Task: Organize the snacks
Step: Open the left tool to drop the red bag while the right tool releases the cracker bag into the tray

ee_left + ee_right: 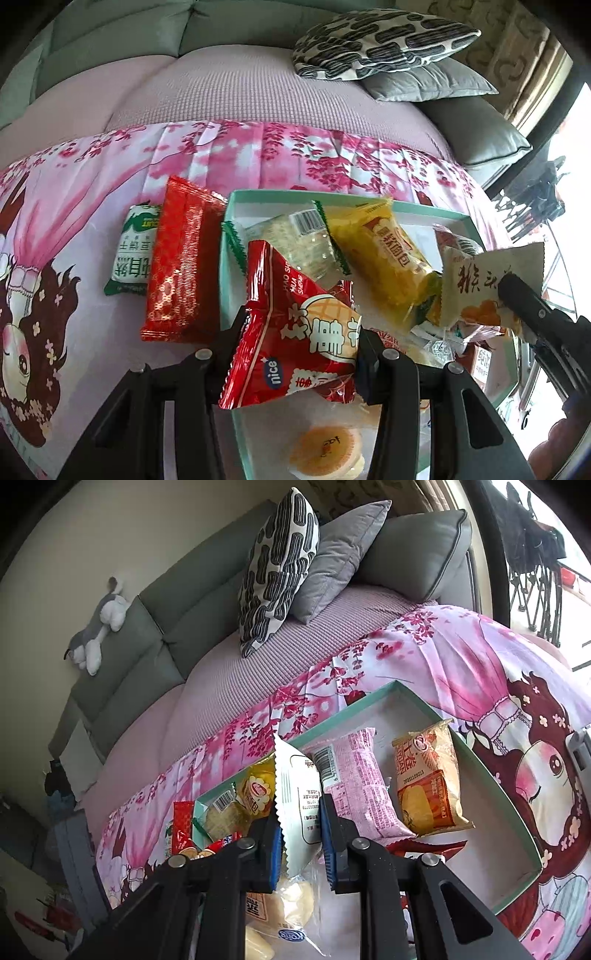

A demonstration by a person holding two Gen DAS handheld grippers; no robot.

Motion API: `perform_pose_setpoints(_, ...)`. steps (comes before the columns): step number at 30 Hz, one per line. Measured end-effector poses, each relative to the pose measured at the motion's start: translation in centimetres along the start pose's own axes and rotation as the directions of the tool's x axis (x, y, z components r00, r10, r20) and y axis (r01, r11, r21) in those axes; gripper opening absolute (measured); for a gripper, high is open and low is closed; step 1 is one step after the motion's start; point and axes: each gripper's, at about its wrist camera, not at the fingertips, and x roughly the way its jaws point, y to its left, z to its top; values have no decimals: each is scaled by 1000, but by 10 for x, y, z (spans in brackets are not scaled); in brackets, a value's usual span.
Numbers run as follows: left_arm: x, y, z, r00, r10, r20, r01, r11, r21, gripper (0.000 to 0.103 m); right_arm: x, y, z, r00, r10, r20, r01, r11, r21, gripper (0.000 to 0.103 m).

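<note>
Beside the box (226, 236): red packet (181, 262).

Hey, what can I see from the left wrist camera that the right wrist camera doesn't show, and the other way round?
Only the left wrist view shows the green and white packet lying outside the box, and the clear-wrapped round orange snack low in the box.

Only the right wrist view shows the plush toy on the sofa back, the pink packet and the orange bread packet in the box.

Both show the teal-rimmed box, the patterned cushion, the yellow packet, and the white packet clamped in the right gripper.
</note>
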Motion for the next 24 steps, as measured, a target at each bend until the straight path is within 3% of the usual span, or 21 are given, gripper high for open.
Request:
perform_pose_setpoints(5, -4, 2, 1, 1000, 0, 8, 0, 1000, -3, 51, 3, -5, -1, 1000, -13, -14, 13, 1000, 15, 22)
perform_pose_setpoints(9, -8, 1, 2, 1000, -4, 16, 4, 1000, -1, 64, 3, -7, -1, 999, -32, -13, 32, 999, 19, 22)
perform_pose_setpoints(20, -23, 2, 5, 999, 0, 39, 0, 1000, -9, 66, 0, -9, 0, 996, -83, -12, 83, 996, 12, 24)
perform_pose_setpoints(24, -29, 5, 6, 999, 33, 40, -33, 999, -20, 66, -1, -12, 0, 994, -110, -16, 110, 994, 13, 24)
